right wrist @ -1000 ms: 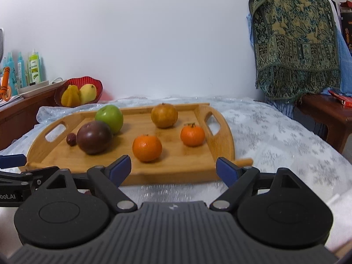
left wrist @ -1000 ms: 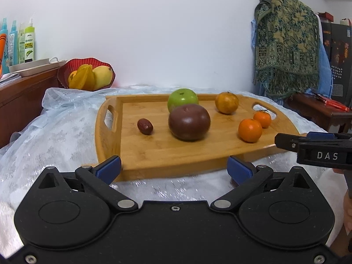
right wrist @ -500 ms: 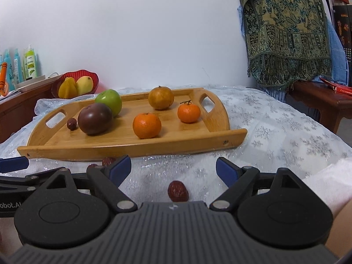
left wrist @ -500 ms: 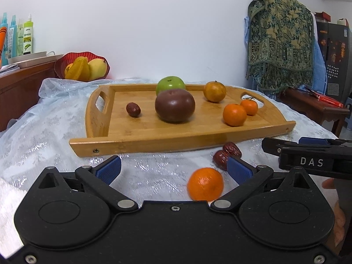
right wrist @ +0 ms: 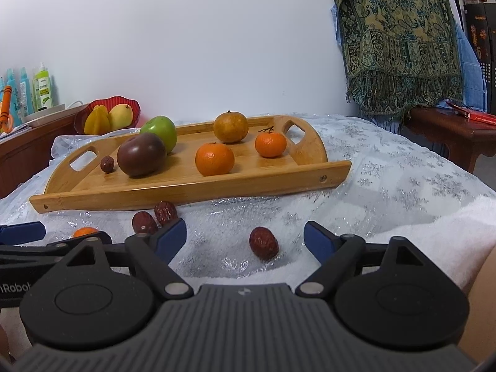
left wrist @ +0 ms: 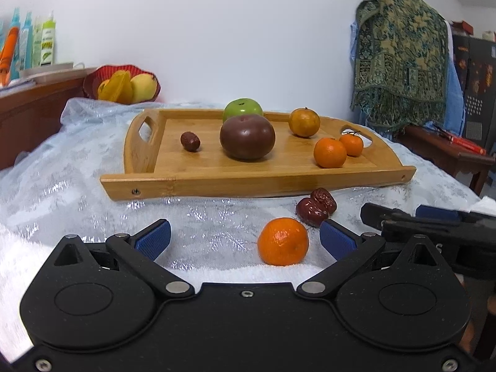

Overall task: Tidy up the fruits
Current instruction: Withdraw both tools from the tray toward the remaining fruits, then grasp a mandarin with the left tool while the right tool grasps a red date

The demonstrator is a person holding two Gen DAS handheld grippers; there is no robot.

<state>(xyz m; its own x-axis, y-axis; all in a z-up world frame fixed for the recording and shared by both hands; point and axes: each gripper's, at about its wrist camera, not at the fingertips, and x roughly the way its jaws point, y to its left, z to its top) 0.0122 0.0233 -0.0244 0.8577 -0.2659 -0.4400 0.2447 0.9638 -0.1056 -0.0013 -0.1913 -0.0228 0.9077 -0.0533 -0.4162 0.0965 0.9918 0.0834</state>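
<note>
Fruit already fills the wooden tray [left wrist: 217, 183]; a loose tangerine [left wrist: 282, 241] and dates [right wrist: 264, 243] lie outside on the counter. Left gripper [left wrist: 245, 239] gapes empty, while right gripper [right wrist: 245, 236] is narrowing, straddling one date without touching it.

Green apple [left wrist: 243, 108] half behind dark fruit [left wrist: 247, 136] — bottle labels [left wrist: 48, 48] unreadable.

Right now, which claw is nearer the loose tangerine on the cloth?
Left. The left claw has the tangerine between its open fingers; the right claw sits off to its right, framing a lone date.
</note>
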